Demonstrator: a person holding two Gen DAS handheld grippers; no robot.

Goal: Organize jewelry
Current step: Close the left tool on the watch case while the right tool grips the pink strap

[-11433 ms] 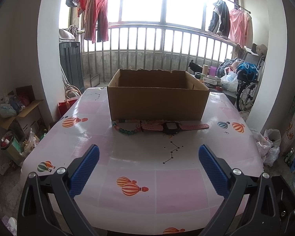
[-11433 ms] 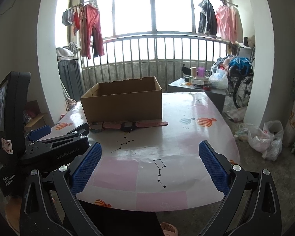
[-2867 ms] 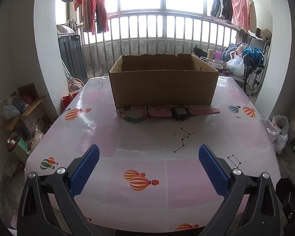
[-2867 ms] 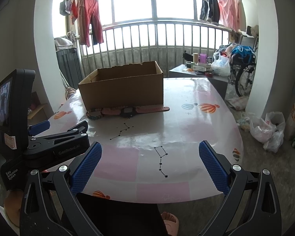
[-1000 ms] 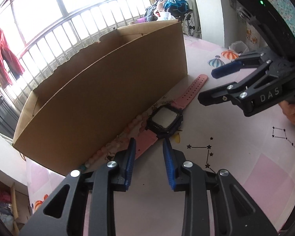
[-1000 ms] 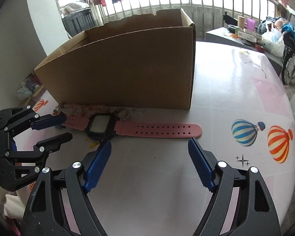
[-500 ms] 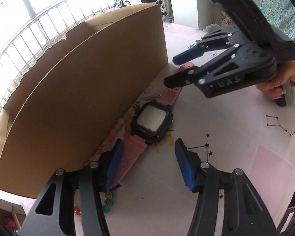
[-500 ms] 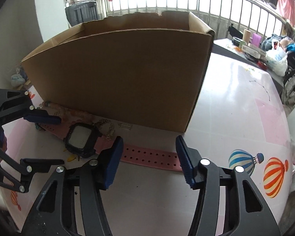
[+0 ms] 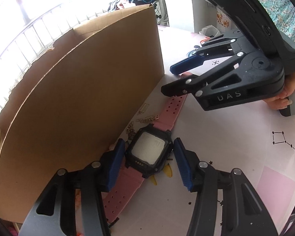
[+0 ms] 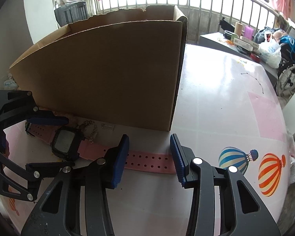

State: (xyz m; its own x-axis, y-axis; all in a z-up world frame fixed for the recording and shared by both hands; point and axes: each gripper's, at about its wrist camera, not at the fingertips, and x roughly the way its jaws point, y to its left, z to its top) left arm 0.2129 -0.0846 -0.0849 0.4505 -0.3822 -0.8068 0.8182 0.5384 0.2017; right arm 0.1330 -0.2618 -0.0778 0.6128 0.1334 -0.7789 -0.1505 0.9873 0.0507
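A pink-strapped watch with a black case [image 9: 148,151] lies on the table against the front wall of a cardboard box [image 9: 78,88]. My left gripper [image 9: 148,140] straddles the case with its jaws closing, and the blue pads stand just off the case's sides. In the right wrist view my right gripper [image 10: 149,147] straddles the far end of the strap [image 10: 149,160]. Its jaws are closing too, with the pads apart from the strap. Small gold chain pieces [image 9: 147,118] lie between the watch and the box.
The box [image 10: 108,74] stands open-topped close behind both grippers. The table [image 10: 226,98] has a glossy pink-and-white cover with balloon prints [image 10: 271,175]. A hand [image 9: 281,98] holds the right gripper [image 9: 167,79]. Clutter and a wheelchair [image 10: 289,59] sit beyond the table.
Both grippers have come down onto the watch. The left jaws widened from narrow and now flank the case. The right jaws narrowed from wide and now flank the strap end.
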